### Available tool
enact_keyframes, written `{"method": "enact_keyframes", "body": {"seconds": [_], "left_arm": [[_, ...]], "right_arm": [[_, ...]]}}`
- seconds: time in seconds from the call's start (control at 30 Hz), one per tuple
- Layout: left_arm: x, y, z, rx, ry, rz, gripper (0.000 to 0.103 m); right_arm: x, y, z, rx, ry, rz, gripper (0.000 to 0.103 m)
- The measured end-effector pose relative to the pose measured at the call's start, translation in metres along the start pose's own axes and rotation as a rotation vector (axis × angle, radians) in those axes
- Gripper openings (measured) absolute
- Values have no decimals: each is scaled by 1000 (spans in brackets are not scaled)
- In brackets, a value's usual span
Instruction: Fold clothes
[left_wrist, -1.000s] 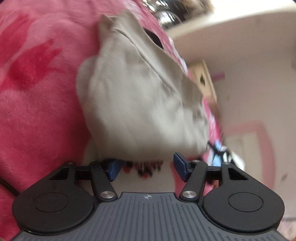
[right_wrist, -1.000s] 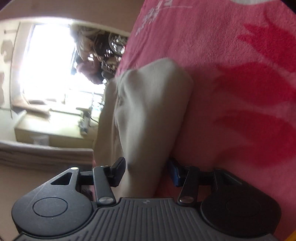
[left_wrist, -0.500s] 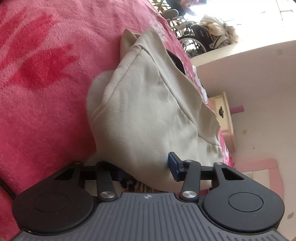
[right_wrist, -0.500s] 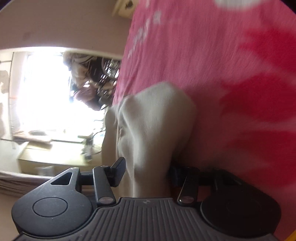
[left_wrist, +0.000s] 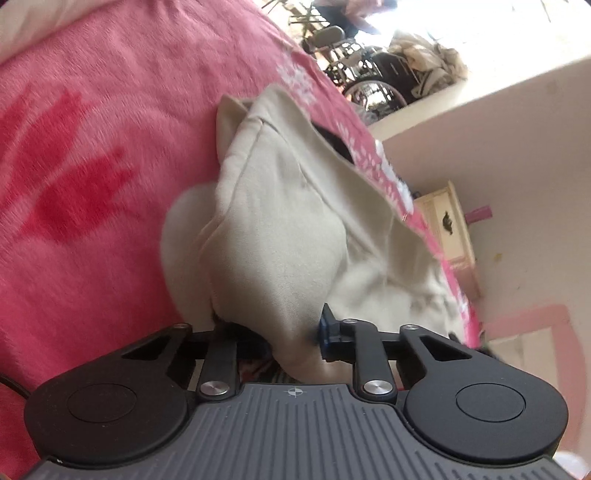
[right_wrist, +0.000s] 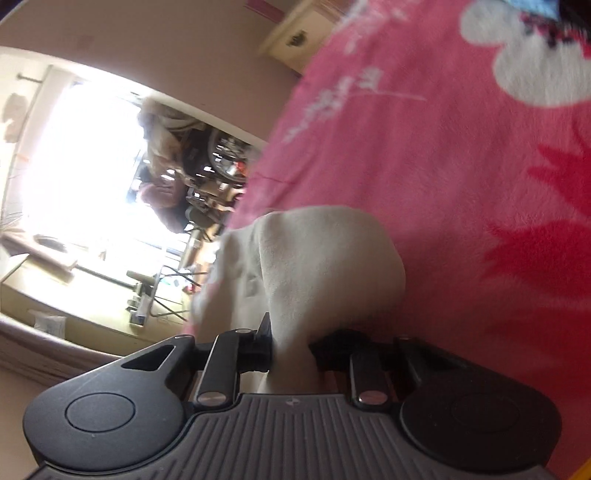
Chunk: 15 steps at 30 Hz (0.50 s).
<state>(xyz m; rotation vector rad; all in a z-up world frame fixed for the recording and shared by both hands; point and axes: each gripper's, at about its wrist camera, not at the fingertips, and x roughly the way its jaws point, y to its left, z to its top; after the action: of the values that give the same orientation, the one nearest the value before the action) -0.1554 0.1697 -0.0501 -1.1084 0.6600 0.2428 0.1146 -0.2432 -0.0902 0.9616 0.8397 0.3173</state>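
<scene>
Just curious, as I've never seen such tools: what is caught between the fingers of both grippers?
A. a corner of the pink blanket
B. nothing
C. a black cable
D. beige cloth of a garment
D: the beige garment bunches between the closing fingers of the left gripper and right gripper.

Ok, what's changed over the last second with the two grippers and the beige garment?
Both jaws, wide apart before, are closing: left gripper and right gripper each pinch a bunched edge of the beige garment. The garment's far end still lies on the pink blanket.

Matt beige cloth garment (left_wrist: 288, 229) on fuzzy pink fleece blanket (left_wrist: 110, 155)
</scene>
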Motion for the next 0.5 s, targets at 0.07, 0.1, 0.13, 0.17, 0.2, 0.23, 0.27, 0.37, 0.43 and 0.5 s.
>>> {"method": "enact_keyframes", "body": {"seconds": [0.07, 0.1, 0.13, 0.17, 0.2, 0.23, 0.27, 0.37, 0.43, 0.5], "left_arm": [[-14, -1, 10, -2, -33, -11, 18], [-23, -1, 16, 6, -56, -13, 18], [-32, -1, 21, 12, -77, -12, 18], [-42, 2, 26, 12, -98, -9, 17], [-53, 4, 32, 12, -118, -6, 17], [-62, 8, 37, 11, -134, -1, 17], [-69, 12, 39, 12, -138, 8, 17], [-66, 31, 38, 61, -50, 53, 18], [-58, 47, 32, 48, 14, 83, 23], [-63, 54, 25, 74, 22, 112, 25]], "right_arm": [[-20, 9, -5, 5, 15, 42, 20], [-33, 12, -10, -4, 31, 52, 20], [-46, 16, -16, -12, 48, 62, 20], [-59, 17, -25, -8, 71, 70, 20], [-73, 19, -35, -3, 94, 79, 20], [-85, 16, -45, 15, 117, 82, 20], [-97, 13, -55, 34, 140, 85, 20], [-121, -13, -84, 82, 194, 53, 20], [-120, -38, -93, 90, 235, -38, 23], [-117, -55, -92, 122, 285, -69, 28]]}}
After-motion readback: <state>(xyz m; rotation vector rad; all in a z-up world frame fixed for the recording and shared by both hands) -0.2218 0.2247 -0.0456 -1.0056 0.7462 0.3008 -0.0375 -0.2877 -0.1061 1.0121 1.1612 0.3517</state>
